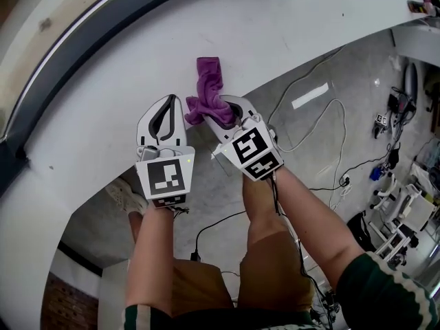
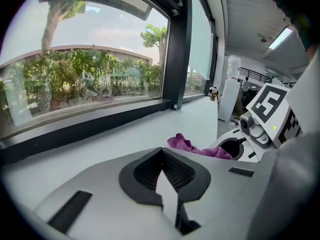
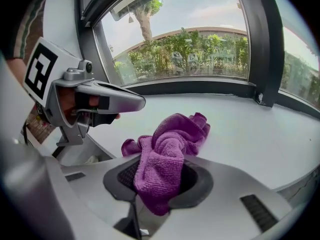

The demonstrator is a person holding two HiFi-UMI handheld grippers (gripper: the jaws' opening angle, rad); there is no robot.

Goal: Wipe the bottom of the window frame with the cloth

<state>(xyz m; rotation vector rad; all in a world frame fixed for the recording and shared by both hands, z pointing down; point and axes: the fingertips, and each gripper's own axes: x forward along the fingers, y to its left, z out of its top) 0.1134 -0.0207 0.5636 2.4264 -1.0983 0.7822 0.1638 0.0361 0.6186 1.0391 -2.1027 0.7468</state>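
The cloth (image 1: pixel 208 91) lies on the window sill (image 1: pixel 275 33), its near end between the jaws of the right hand-held gripper (image 1: pixel 223 117), with the left hand-held gripper (image 1: pixel 168 105) just left of it and the window frame (image 2: pixel 90 126) behind.

A: Fuzzy looped pile on that purple cloth (image 3: pixel 165 154)! And the sill (image 3: pixel 250 129), smooth matt white.
B: Smooth grey plastic on the right tool (image 3: pixel 160 159), ribbed black pads (image 3: pixel 125 179). Window frame (image 3: pixel 200 87) dark, matt.

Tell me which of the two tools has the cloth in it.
The right tool, shut on the purple cloth, which trails onto the white sill. The left tool beside it is shut with nothing between its jaws.
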